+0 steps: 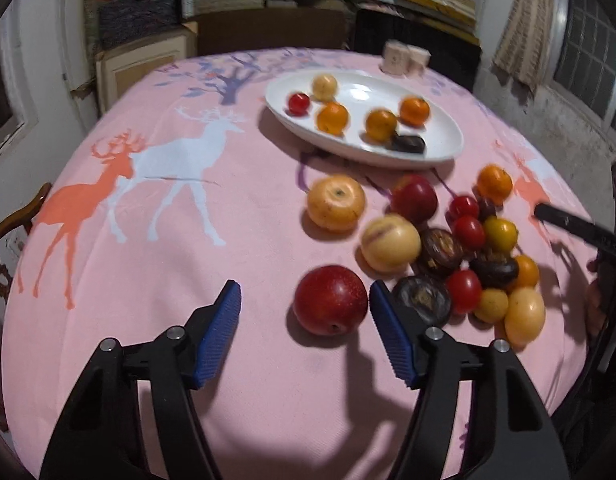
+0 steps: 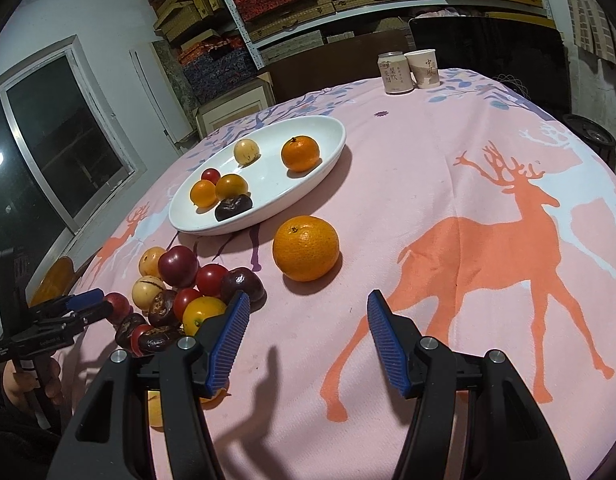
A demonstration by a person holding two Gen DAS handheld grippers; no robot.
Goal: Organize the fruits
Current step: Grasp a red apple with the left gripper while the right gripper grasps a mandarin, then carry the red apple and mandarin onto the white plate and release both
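Note:
A dark red apple (image 1: 330, 306) lies on the pink deer tablecloth (image 1: 155, 240) between the fingers of my left gripper (image 1: 303, 312). It sits against the right pad, well apart from the left one, so the jaws are open. To its right is a pile of small fruits (image 1: 468, 248): red, yellow, orange and dark ones. A white oval plate (image 1: 360, 92) farther back holds several fruits. My right gripper (image 2: 308, 308) is open and empty, and a large orange (image 2: 305, 248) lies just beyond its tips. The plate (image 2: 275, 176) and the pile (image 2: 179, 288) are to its left.
A drink can (image 2: 395, 72) and a paper cup (image 2: 424, 68) stand at the table's far edge. A yellow apple (image 1: 336, 208) and a pale striped fruit (image 1: 390, 244) lie near the pile. Shelves of boxes (image 2: 348, 0) fill the back wall. A wooden chair (image 1: 11, 220) is at the left.

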